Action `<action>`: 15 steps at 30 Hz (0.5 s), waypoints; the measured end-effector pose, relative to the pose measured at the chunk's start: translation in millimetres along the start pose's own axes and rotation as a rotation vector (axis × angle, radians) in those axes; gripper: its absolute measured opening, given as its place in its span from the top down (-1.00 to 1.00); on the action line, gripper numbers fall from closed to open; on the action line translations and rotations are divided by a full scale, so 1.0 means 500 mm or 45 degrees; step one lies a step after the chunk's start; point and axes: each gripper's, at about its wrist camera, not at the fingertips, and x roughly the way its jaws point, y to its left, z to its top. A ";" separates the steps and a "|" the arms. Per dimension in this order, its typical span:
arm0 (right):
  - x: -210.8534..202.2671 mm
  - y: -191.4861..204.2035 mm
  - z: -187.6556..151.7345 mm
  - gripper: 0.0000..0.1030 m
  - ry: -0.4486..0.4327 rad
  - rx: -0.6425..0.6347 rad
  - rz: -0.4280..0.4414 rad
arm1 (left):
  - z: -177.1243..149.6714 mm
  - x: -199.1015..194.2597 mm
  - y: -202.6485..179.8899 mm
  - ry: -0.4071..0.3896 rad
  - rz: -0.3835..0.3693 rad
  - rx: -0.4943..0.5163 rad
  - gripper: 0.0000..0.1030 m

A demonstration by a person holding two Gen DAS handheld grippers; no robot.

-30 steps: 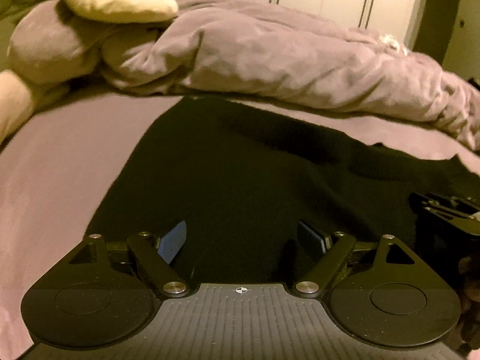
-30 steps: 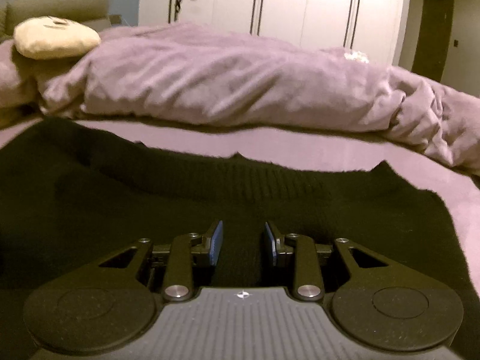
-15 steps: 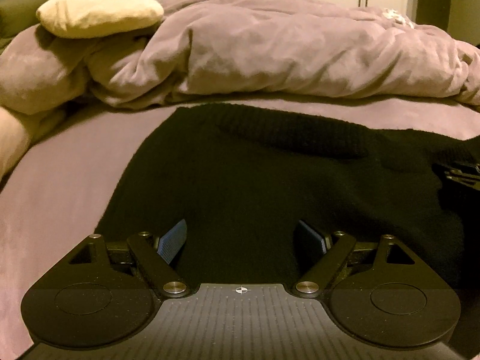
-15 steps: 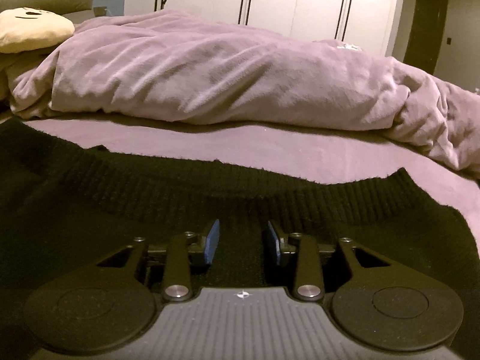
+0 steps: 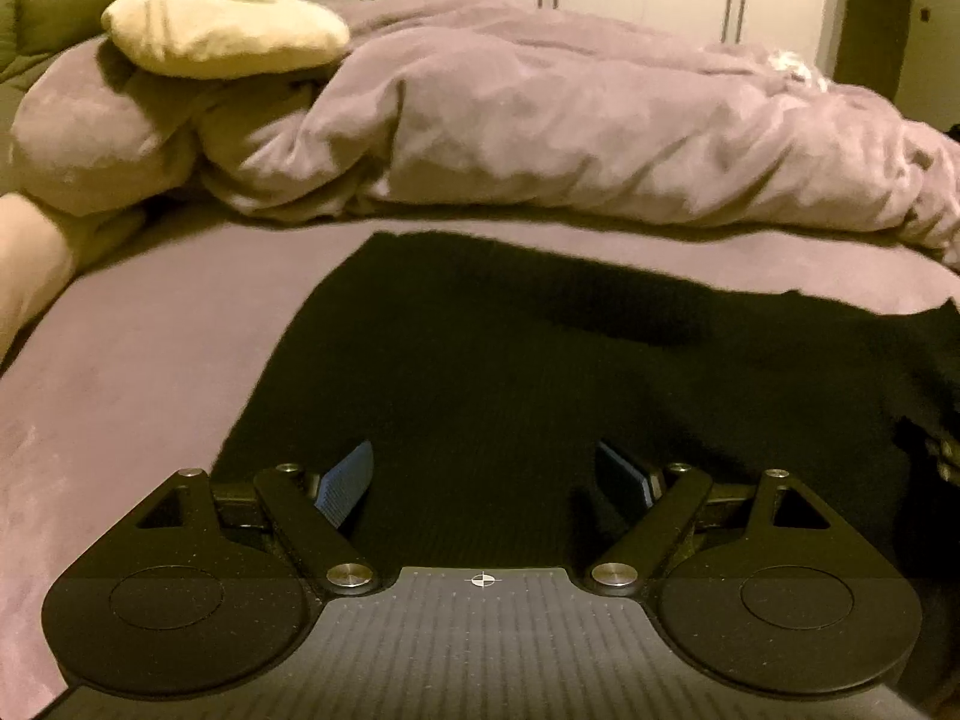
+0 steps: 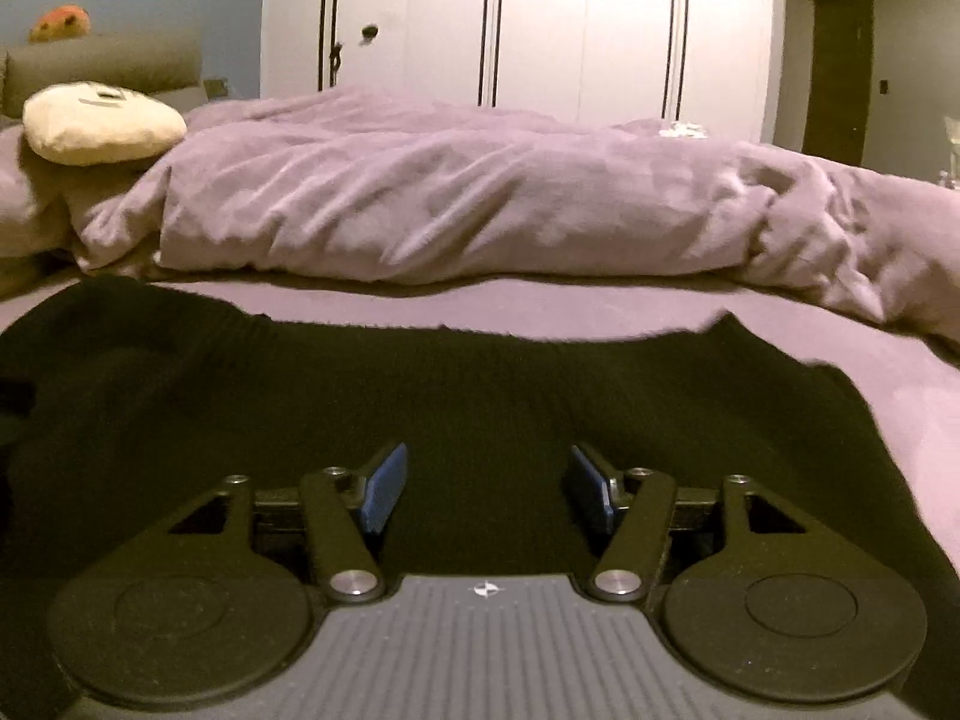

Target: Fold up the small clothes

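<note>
On the bed (image 5: 150, 372): black knit garment (image 5: 510, 396) spread flat, near the rumpled duvet (image 6: 456, 204)
Left tongs (image 5: 485, 483): spread wide, empty
Right tongs (image 6: 487, 489): just opened (nothing pinched)
Risk: thick knit may bunch if only one layer gets pinched

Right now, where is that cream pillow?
In both views the cream pillow sits far left at the head of the bed, atop the rumpled purple duvet, beyond the black sweater.

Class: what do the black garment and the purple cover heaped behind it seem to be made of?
Black garment: looks like knitted yarn, matte; ribbed band along its far edge. Purple cover: seems soft, faintly sheeny woven cloth, fibre unclear; it creases in loose folds.
</note>
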 end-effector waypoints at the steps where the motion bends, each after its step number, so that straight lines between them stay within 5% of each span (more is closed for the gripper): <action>1: -0.008 -0.008 -0.006 -0.11 -0.013 -0.029 -0.016 | 0.000 0.000 -0.010 -0.003 -0.013 0.015 -0.68; 8: 0.032 -0.114 0.003 -0.18 0.010 0.033 -0.211 | -0.012 0.057 -0.123 -0.008 -0.039 0.199 -0.68; 15: 0.062 -0.159 -0.026 -0.34 -0.049 0.153 -0.149 | 0.022 0.142 -0.148 -0.034 0.083 0.271 -0.84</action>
